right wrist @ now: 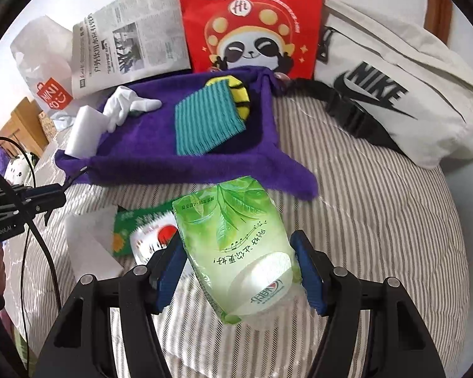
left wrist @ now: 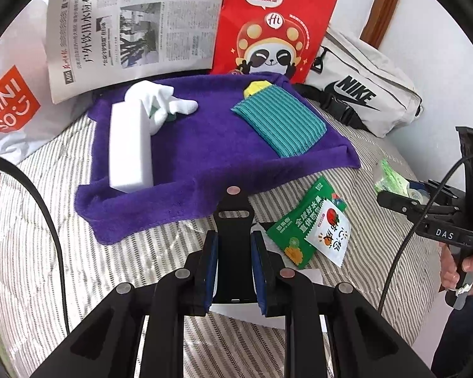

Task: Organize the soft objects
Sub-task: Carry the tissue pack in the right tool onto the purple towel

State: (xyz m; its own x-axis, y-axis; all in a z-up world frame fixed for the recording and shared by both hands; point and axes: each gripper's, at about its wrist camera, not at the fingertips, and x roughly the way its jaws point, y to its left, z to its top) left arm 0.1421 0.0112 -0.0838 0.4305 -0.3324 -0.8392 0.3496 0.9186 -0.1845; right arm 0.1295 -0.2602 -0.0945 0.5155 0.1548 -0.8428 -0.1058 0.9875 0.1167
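1. The right gripper [right wrist: 239, 271] is clamped on a green tissue pack [right wrist: 236, 249], blue pads pressing both sides so the soft pack sits lifted above the striped bedcover [right wrist: 378, 236], apparently on its way to the purple tray.

2. The left gripper [left wrist: 235, 271] hovers low over the bedcover with nothing between its fingers; they stand a narrow gap apart either side of the black centre piece, seemingly waiting its turn.

3. The purple cloth tray [left wrist: 205, 145] sits near the head of the bed, its raised edges keeping the gathered soft things together: a white foam block [left wrist: 129, 148], a white glove [left wrist: 164, 104] lying partly against it, and a teal ribbed cloth [left wrist: 277, 123] resting over a yellow sponge [left wrist: 257, 88].

4. Snack packets [left wrist: 312, 223], green and white, lie loose on the bedcover just beside the tray's near edge, left outside with a white paper.

5. A newspaper [left wrist: 116, 25], a red paper bag [left wrist: 274, 25] and a white waist bag [left wrist: 362, 94] line the back, clear of the sorting.
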